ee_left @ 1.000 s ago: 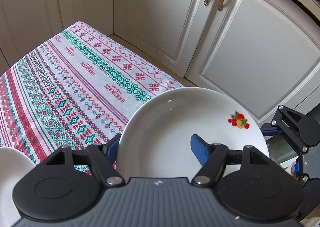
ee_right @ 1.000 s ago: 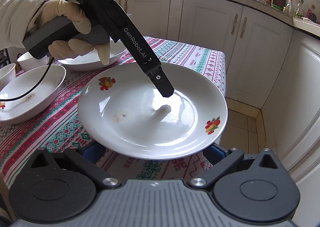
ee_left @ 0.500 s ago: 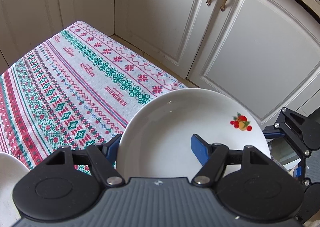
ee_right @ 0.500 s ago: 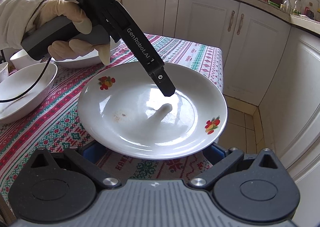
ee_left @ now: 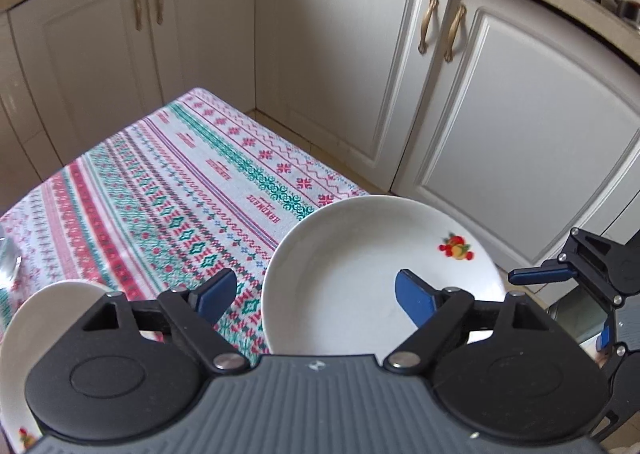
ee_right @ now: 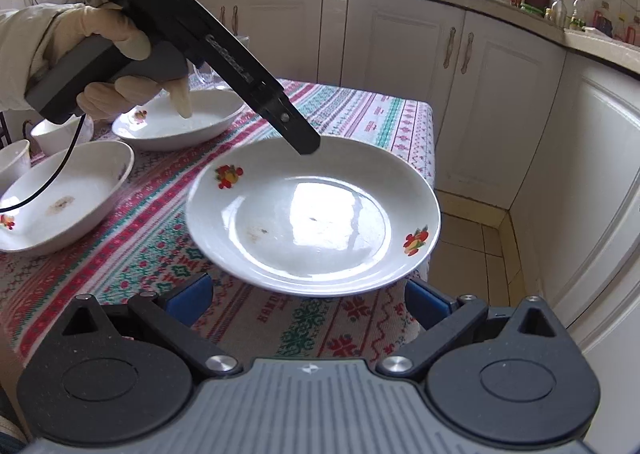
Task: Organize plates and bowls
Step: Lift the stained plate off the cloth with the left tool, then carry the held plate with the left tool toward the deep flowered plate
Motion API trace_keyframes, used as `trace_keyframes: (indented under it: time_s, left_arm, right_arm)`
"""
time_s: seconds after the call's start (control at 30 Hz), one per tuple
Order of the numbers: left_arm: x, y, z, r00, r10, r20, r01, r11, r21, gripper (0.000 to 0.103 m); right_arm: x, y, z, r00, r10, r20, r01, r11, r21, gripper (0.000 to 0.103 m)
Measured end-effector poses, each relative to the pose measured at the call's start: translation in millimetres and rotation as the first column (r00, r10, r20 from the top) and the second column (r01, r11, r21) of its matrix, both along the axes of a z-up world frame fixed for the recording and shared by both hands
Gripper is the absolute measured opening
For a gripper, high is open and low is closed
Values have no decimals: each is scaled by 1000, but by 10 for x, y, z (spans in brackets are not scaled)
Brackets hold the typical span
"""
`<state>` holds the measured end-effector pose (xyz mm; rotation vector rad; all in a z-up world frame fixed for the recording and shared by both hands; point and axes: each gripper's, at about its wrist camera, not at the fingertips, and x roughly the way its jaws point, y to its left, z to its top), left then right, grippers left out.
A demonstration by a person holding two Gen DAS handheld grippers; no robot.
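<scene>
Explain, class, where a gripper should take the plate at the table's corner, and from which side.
Grip the plate by its rim, at the near edge overhanging the tablecloth toward the right gripper. Come in low and level from that side, one finger over the rim, one under. The plate lies flat and shallow, so only the thin raised lip offers a hold; the overhang likely leaves room beneath.

Left-wrist view: shallow bowl [ee_left: 52, 318] at 8 o'clock cut by frame edge and housing; blurred metallic object [ee_left: 8, 260] at 9 o'clock unidentifiable.
</scene>
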<state>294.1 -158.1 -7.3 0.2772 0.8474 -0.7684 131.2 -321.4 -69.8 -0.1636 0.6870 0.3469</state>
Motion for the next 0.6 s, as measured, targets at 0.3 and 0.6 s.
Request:
trace_keyframes:
  time_s: [0.3, 0.6]
  left_arm:
    - [-907, 460, 366, 972, 101, 210, -103, 995, -1, 90]
    - [-1688, 935, 87, 951, 195, 239, -216, 975, 62, 90]
  right_arm:
    - [-479, 242, 278, 994, 14, 110, -18, 999, 37, 103]
    - [-726, 562, 253, 990, 85, 109, -89, 996, 28, 103]
